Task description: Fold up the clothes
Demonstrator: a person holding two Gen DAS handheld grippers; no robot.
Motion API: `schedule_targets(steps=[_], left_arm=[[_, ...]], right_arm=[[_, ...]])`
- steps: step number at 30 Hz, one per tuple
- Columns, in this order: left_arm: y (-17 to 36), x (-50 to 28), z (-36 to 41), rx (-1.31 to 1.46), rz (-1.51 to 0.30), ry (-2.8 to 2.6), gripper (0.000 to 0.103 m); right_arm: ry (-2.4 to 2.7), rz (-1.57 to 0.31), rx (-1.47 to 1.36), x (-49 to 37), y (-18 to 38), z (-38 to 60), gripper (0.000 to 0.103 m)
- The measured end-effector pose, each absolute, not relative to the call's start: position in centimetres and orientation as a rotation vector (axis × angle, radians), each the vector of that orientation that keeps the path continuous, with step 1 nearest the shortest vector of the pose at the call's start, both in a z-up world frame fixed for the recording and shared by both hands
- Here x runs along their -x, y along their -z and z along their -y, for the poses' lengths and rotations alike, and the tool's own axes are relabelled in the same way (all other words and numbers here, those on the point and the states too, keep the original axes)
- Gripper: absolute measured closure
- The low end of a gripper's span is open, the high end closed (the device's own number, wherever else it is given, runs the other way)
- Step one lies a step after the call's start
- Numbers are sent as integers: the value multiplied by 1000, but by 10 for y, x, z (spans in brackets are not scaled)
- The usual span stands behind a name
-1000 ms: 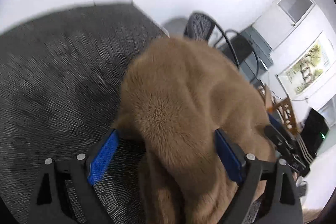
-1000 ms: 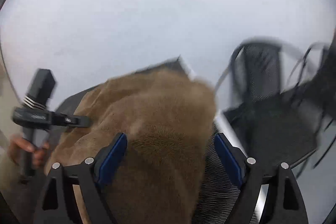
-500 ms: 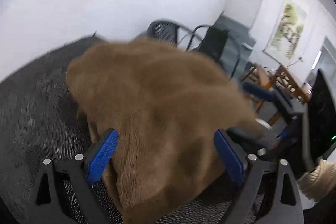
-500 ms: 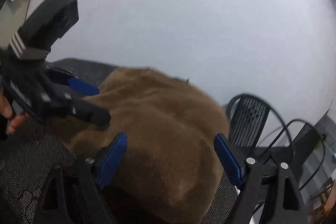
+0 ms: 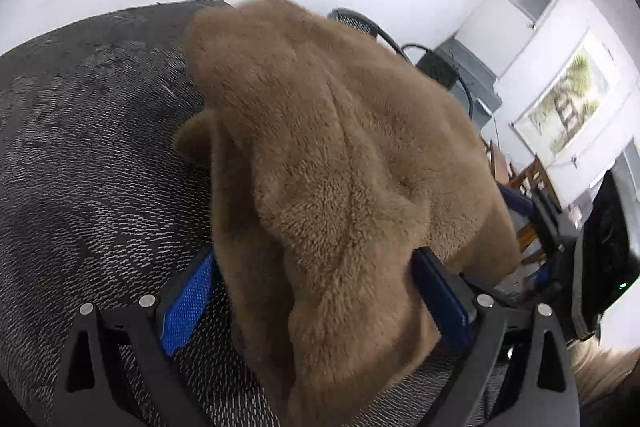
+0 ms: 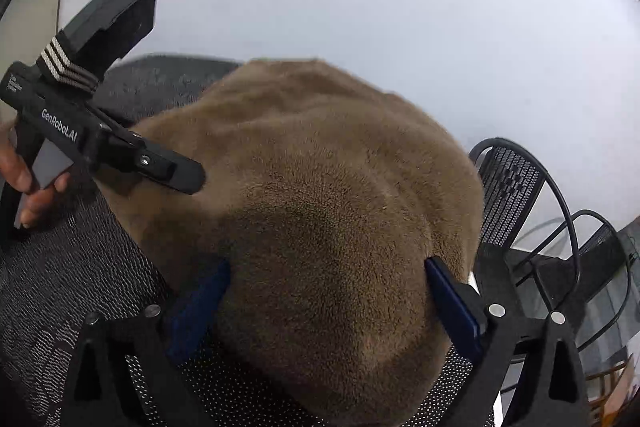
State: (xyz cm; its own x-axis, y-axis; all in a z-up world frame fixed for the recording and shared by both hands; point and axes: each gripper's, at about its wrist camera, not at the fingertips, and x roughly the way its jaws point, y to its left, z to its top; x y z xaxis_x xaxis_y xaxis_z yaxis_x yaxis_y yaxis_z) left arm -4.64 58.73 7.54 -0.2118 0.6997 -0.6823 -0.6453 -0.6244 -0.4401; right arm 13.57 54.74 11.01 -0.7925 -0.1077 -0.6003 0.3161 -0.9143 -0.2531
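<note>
Dark bench [image 5: 80,167] carries a bunched fleece [image 5: 340,167], unfolded; both my claws, left [image 5: 320,291] and right [image 6: 328,303], straddle it wide, the right's jaws just opening, gripping nothing.

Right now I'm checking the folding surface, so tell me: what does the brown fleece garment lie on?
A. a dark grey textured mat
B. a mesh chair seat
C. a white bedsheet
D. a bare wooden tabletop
A: in both wrist views the brown fleece garment rests on a dark grey textured mat, which shows around its left side and under both grippers.
</note>
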Motion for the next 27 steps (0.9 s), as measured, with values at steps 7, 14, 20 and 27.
schedule_targets(steps=[7,14,20,27], left_arm=[[-153,51,-579,924,170,-1989,0],[-144,126,-644,982,143,-1903,1],[-105,143,-654,1221,88,-1864,1],[-48,161,-648,1384,159,-1854,0]], right_arm=[[2868,-391,-618,-176,-145,-533,4],[2884,-535,-639,-140,-142,-493,4],[2824,-479,-836,-117,-136,-489,4],[2758,-401,-965,-106,-125,-490,0]])
